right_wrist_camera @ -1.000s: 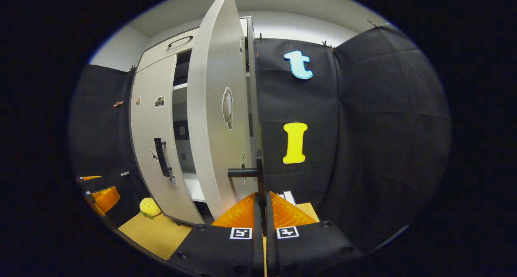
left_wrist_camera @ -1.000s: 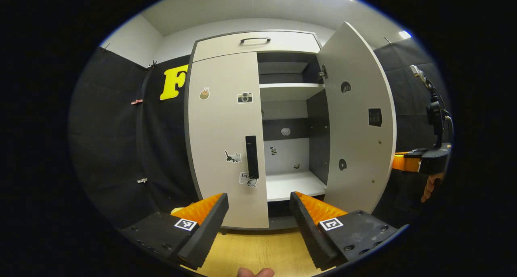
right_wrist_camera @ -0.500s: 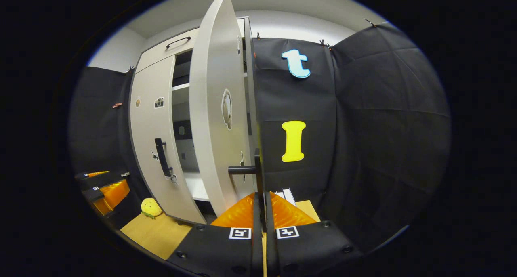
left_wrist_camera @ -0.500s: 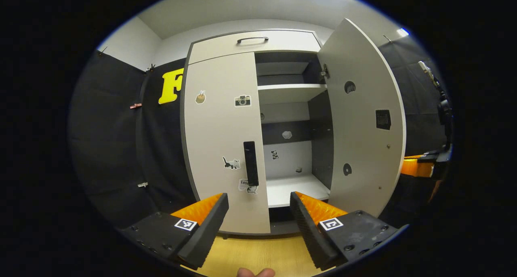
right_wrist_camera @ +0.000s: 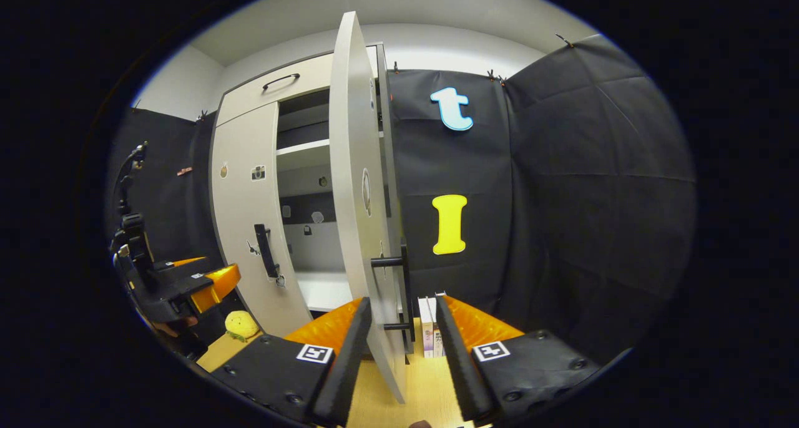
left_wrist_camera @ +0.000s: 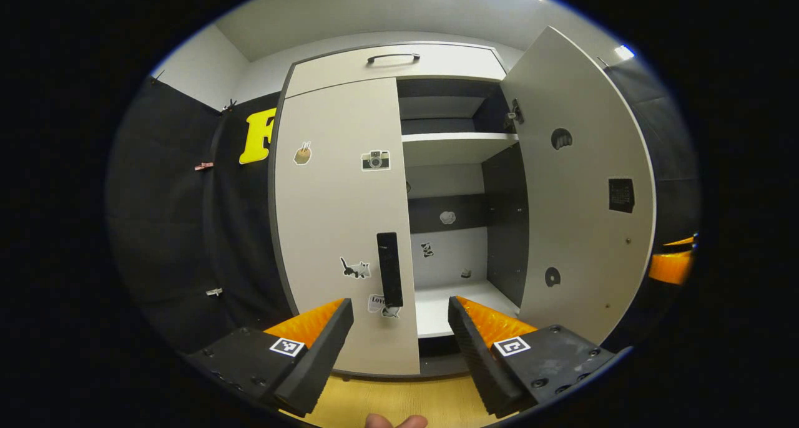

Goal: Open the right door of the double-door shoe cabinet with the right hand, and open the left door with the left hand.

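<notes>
since a moment ago the right gripper (right_wrist_camera: pixel 394 328) has let go of the right door's handle (right_wrist_camera: pixel 399 291) and now stands wide, its fingers either side of the door's edge, not touching. right door (left_wrist_camera: pixel 580 184) is swung open; left door (left_wrist_camera: pixel 340 222) is closed. left gripper (left_wrist_camera: pixel 399 328) is wide, empty, just short of the left handle (left_wrist_camera: pixel 389 269). the right gripper view adds a yellow toy (right_wrist_camera: pixel 240 325) and books (right_wrist_camera: pixel 429 331) on the floor
</notes>
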